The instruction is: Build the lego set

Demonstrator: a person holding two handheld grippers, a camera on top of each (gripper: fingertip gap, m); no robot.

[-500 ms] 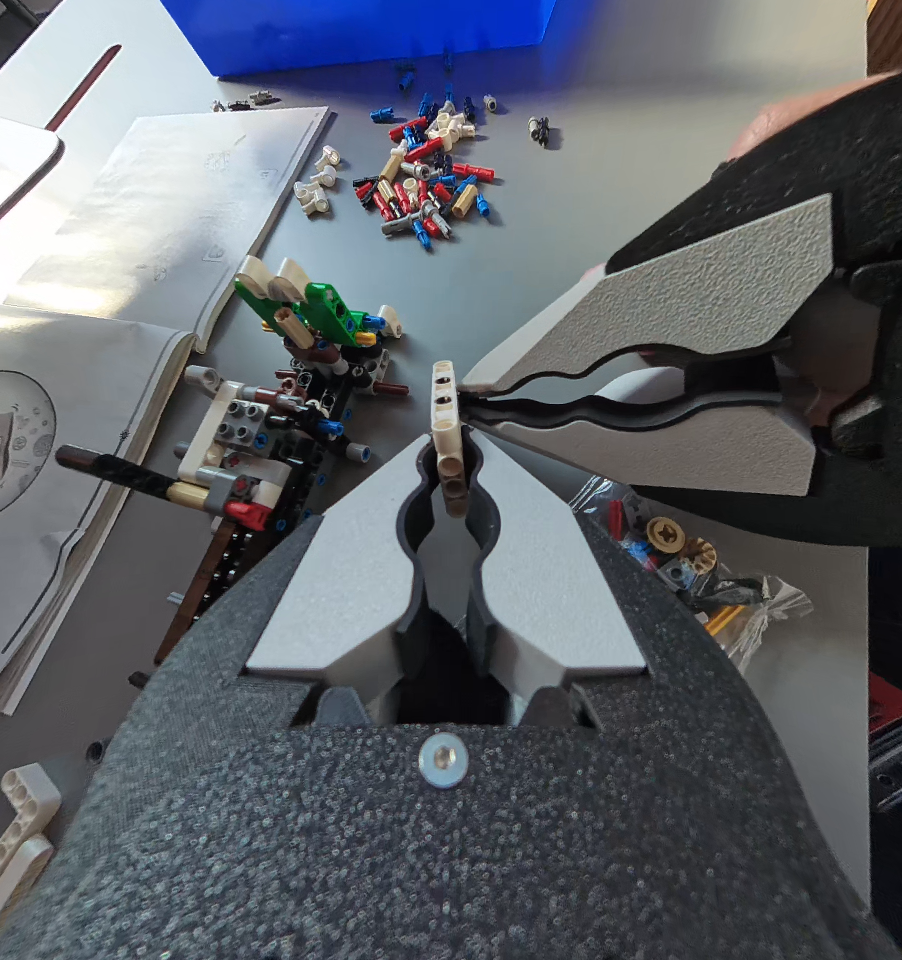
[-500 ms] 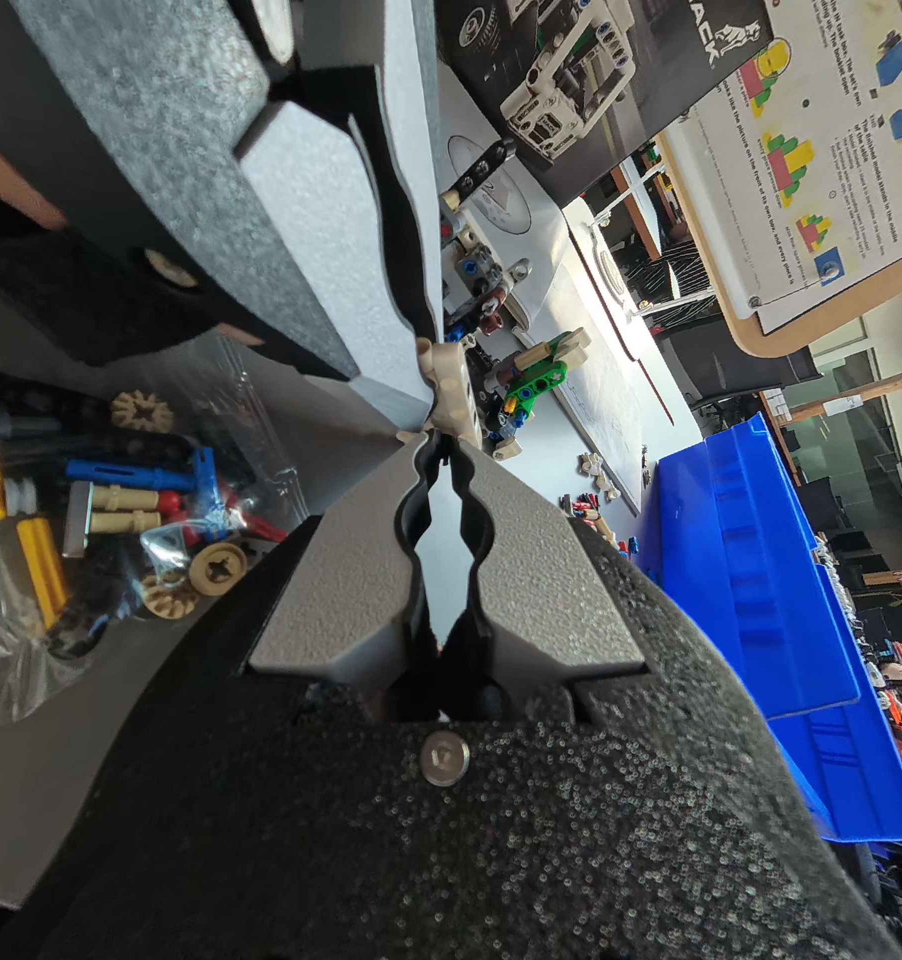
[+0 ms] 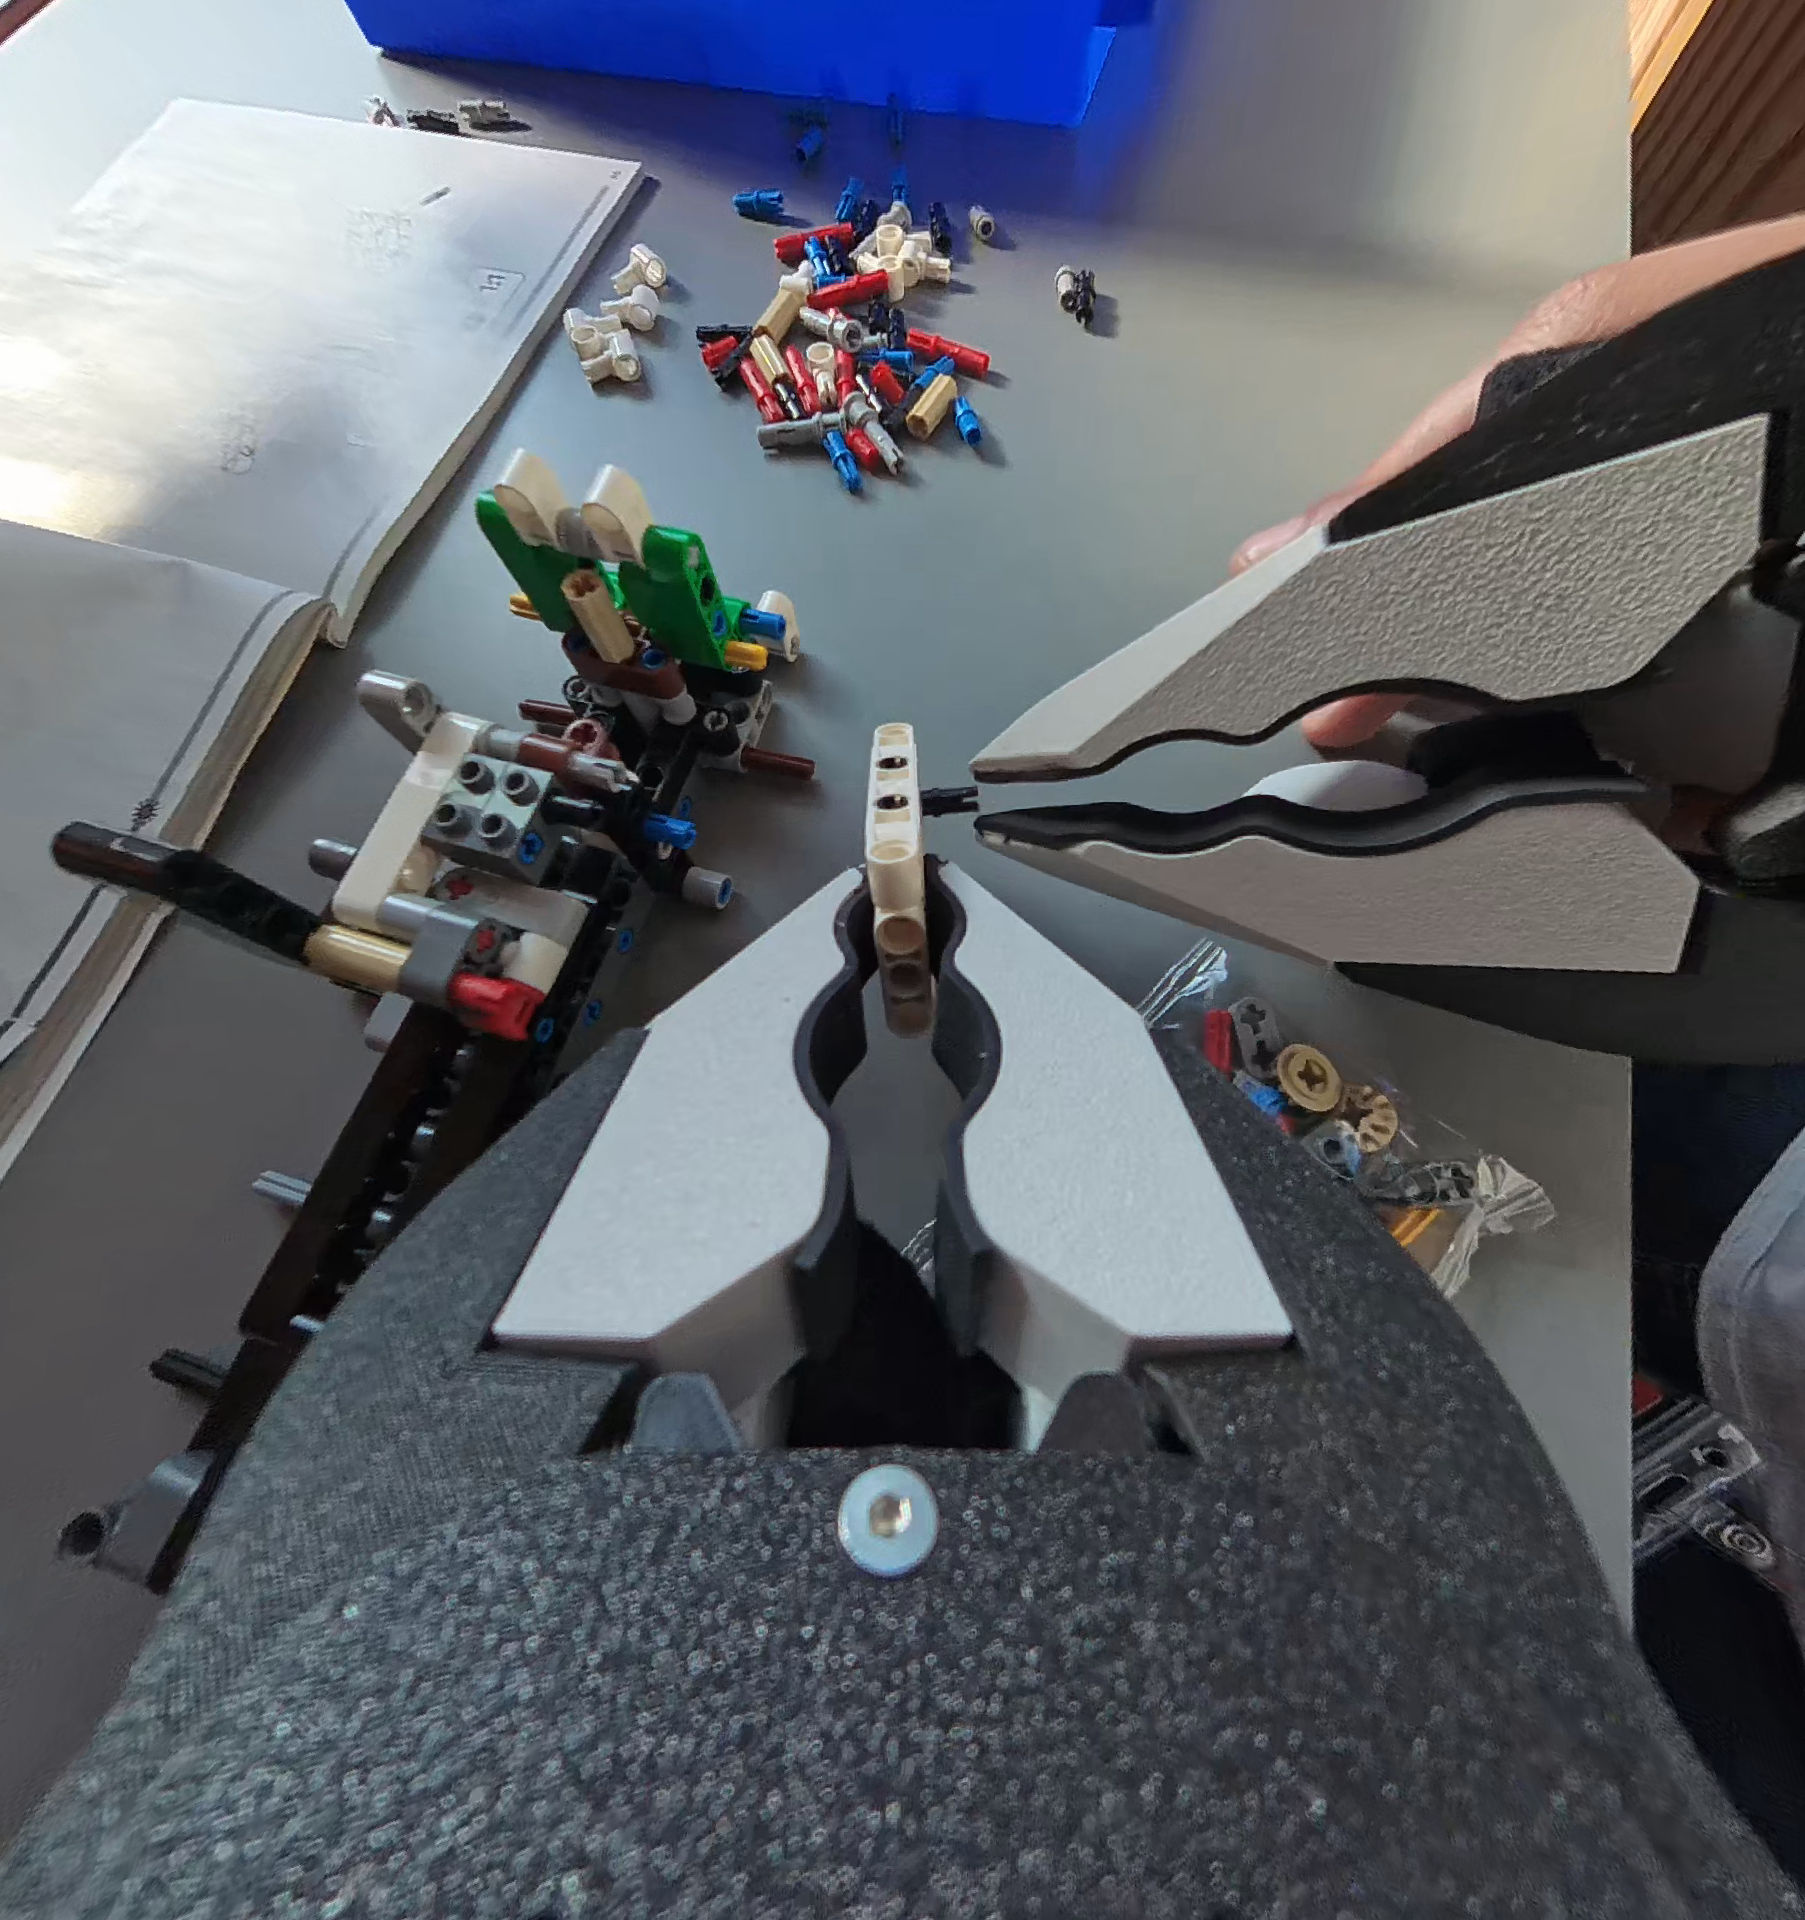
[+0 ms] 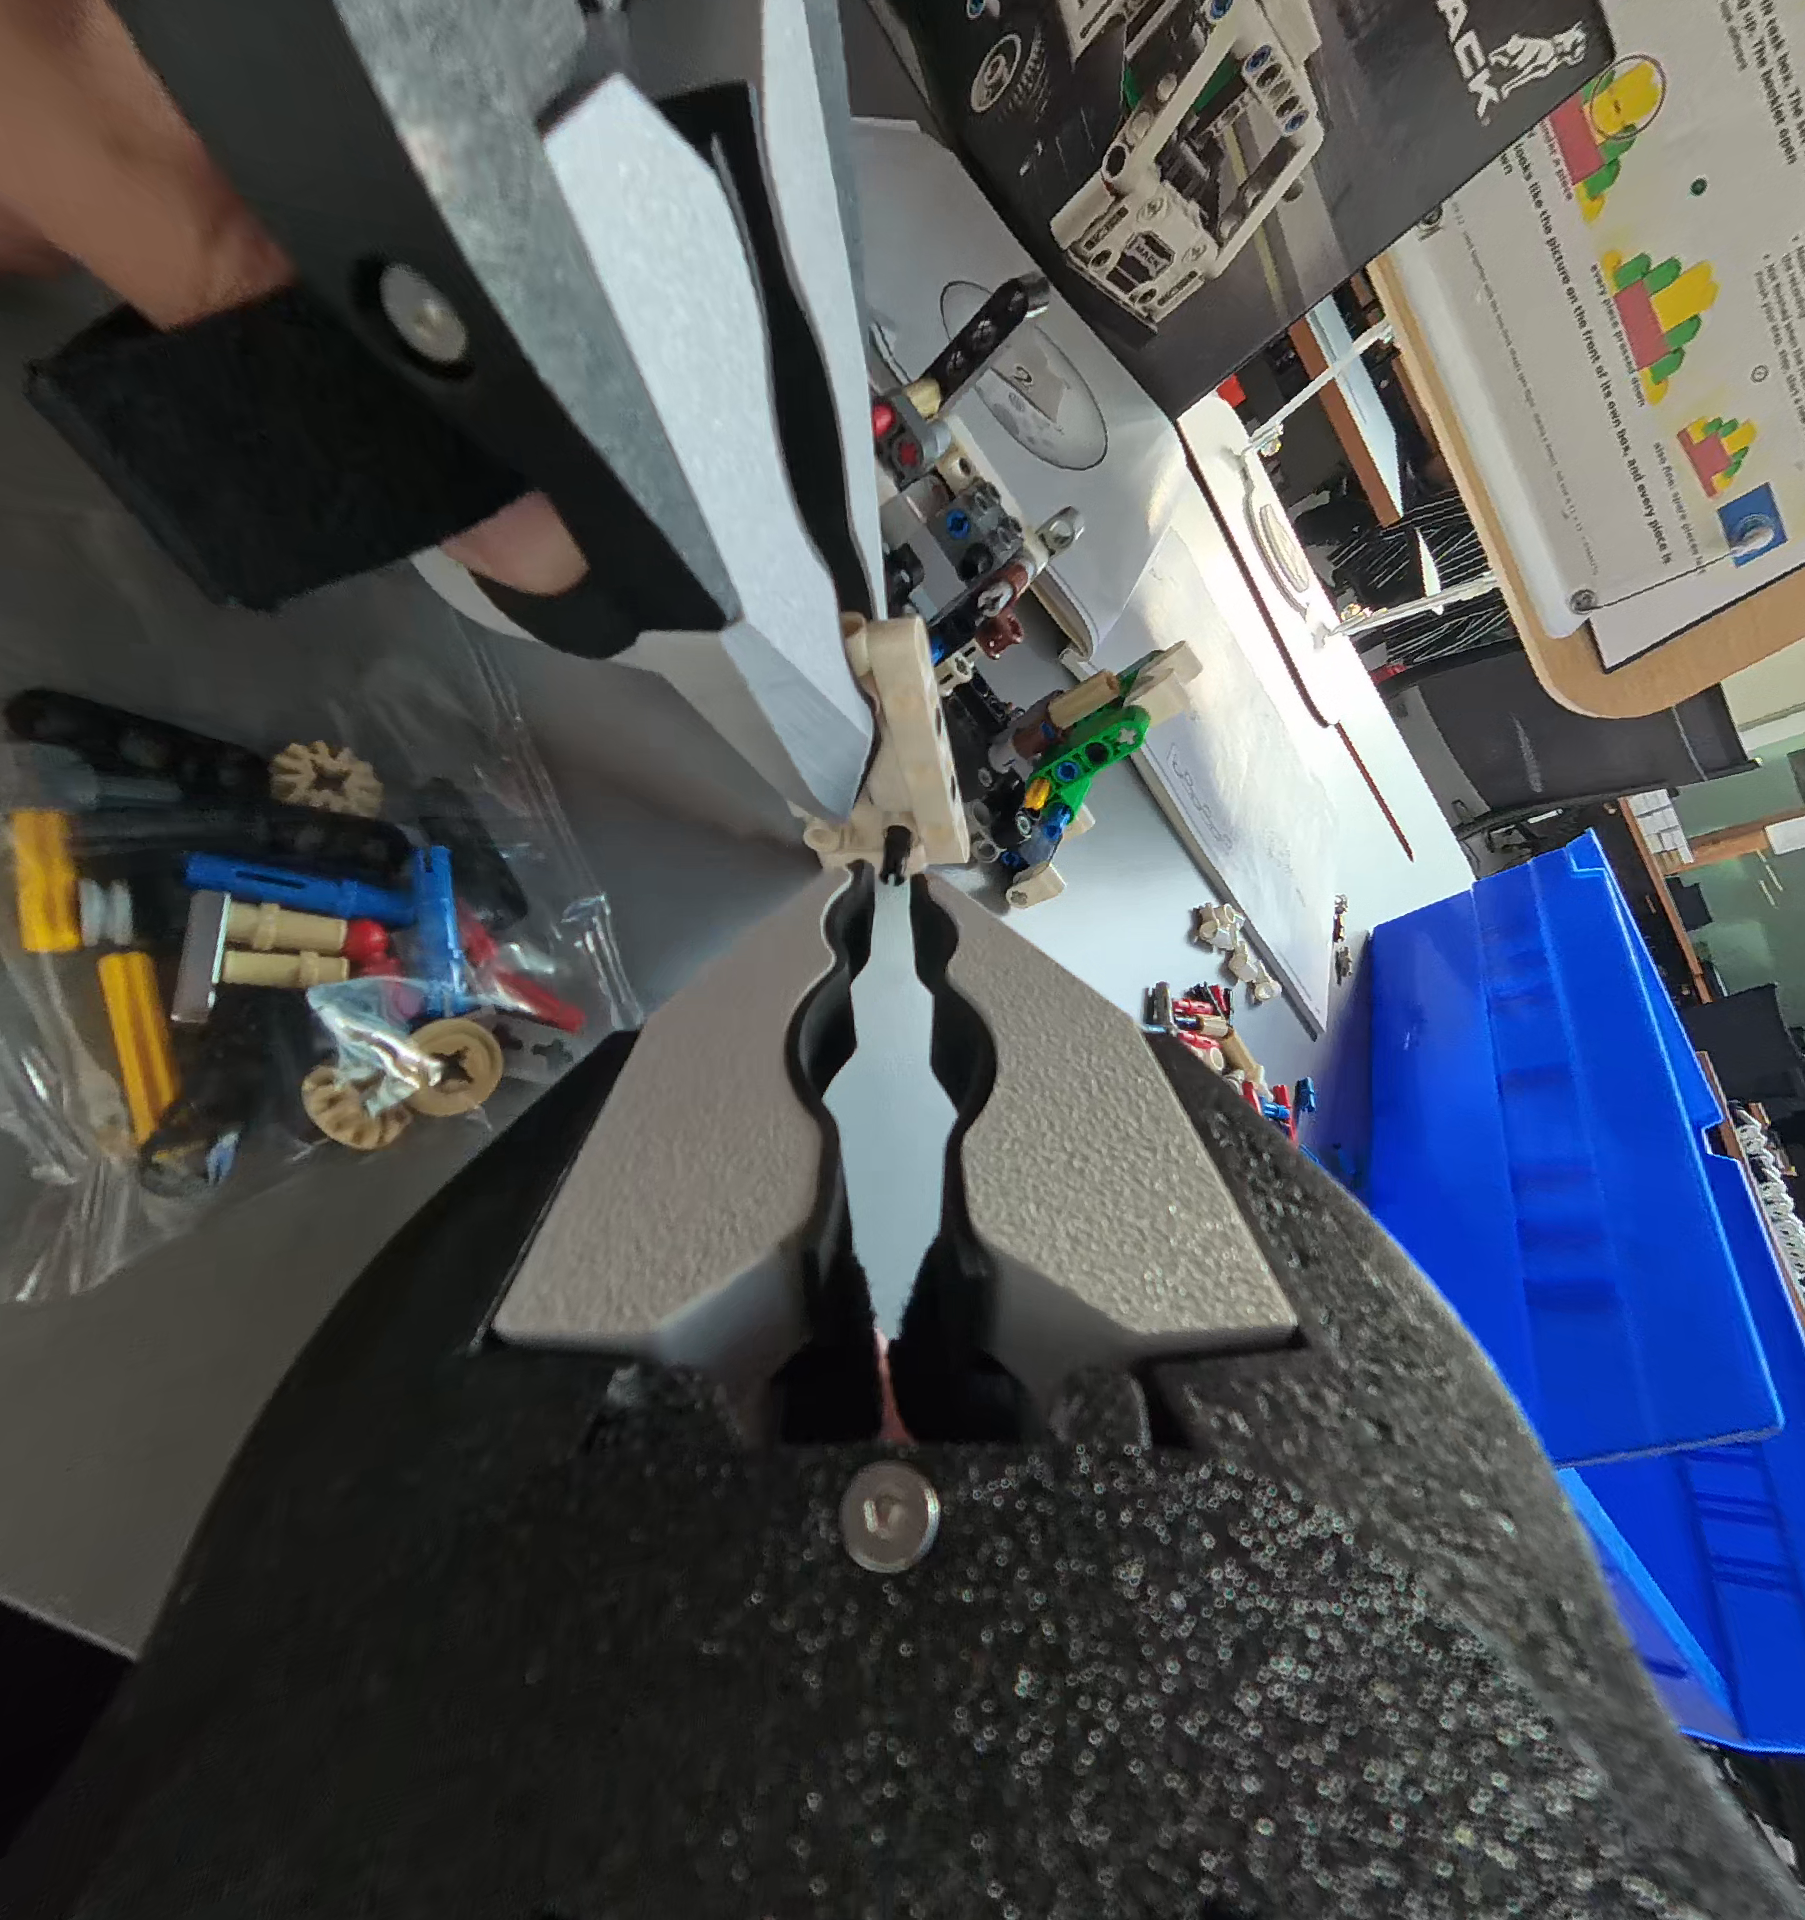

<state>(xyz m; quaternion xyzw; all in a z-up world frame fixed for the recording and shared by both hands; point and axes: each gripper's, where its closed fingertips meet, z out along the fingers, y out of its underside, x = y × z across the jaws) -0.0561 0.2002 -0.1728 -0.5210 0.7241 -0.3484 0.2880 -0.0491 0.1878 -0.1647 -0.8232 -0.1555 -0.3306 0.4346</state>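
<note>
My left gripper (image 3: 900,883) is shut on a cream beam with holes (image 3: 893,821) and holds it upright above the grey table (image 3: 1189,623). A small black pin (image 3: 948,798) sticks out of the beam's right side. My right gripper (image 3: 976,800) comes in from the right, jaws slightly apart, tips just off the pin's free end. In the right wrist view the pin (image 4: 893,854) sits at the tips of my right gripper (image 4: 893,896) with a gap on either side. The beam (image 4: 913,727) is there between the left gripper's fingers (image 4: 773,582).
A partly built model (image 3: 482,831) with green parts (image 3: 669,582) lies left of the beam. A pile of loose pins (image 3: 846,343), an open booklet (image 3: 254,312) and a blue bin (image 3: 732,42) lie beyond. A clear bag of parts (image 3: 1324,1101) lies under the right gripper. Less than 4 cm separates the two grippers' tips.
My right gripper, shut against the beam's side before, has opened a little and drawn back to the right. The black pin stays in the beam. The left gripper still holds the beam.
</note>
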